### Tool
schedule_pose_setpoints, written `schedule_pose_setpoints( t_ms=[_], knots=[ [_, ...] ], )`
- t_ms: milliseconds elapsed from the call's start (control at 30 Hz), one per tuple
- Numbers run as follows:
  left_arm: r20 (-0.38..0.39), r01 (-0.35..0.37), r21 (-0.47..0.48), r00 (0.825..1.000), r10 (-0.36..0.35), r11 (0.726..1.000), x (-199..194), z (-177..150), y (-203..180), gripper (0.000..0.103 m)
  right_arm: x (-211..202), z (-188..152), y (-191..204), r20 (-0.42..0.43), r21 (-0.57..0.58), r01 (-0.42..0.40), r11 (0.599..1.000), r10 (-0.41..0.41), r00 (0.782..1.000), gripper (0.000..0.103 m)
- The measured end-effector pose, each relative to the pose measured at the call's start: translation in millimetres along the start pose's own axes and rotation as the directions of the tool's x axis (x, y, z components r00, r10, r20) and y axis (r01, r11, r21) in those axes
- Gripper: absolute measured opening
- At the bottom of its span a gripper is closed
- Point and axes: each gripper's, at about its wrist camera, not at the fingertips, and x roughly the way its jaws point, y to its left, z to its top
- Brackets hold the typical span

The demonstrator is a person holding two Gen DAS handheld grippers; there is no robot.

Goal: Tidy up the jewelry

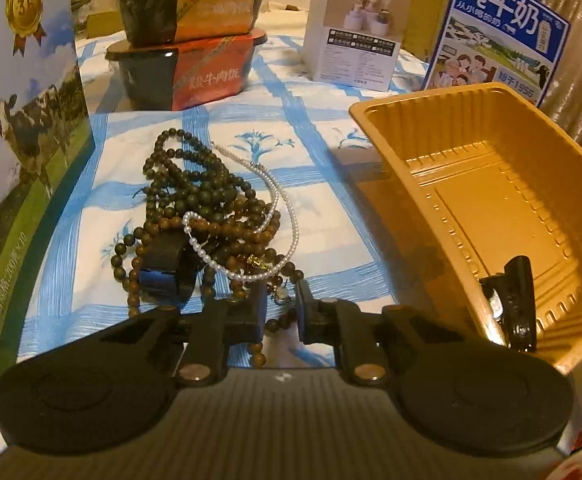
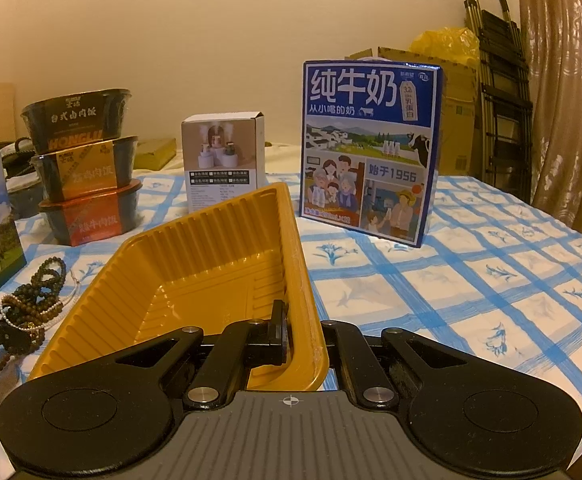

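The left gripper (image 1: 281, 306) has its jaws narrowed around brown bead strands at the lower edge of the tangled jewelry pile (image 1: 211, 216), mid-frame on the counter (image 1: 319, 140). The right gripper (image 2: 303, 336) is clamped on the tilted yellow tray's (image 2: 211, 264) rim. Likely snag — the pearl strand (image 1: 247, 240) loops through the beads, so lifting could drag everything.

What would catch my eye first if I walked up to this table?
Probably the bright yellow tray, tipped up off the blue-checked tablecloth with the right claw shut on its rim. Left of it lies a tangled heap of dark bead strands with a white pearl necklace looped through, right at the left claw.
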Motion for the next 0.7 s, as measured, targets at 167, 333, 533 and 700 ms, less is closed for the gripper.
schedule_pose_setpoints(
  t_ms=[167, 333, 533, 700],
  knots=[
    [0.006, -0.017, -0.008, 1.0, 0.017, 1.0, 4, 2, -1, 0.012, 0, 0, 0, 0.0, 0.0, 0.0, 1.0, 0.0, 1.0, 0.005],
    [0.009, -0.056, 0.063, 0.998, 0.056, 0.996, 7, -3, -11, 0.008, 0, 0, 0, -0.001, 0.001, 0.0, 1.0, 0.0, 1.0, 0.005],
    [0.048, -0.087, 0.18, 0.996, 0.079, 0.98, 0, -13, -23, 0.007, 0, 0, 0, 0.0, -0.001, 0.0, 1.0, 0.0, 1.0, 0.005],
    [0.113, -0.13, 0.287, 0.988, 0.102, 0.949, -15, -19, -36, 0.007, 0, 0, 1, 0.002, -0.003, -0.001, 1.0, 0.001, 1.0, 0.005]
  ],
)
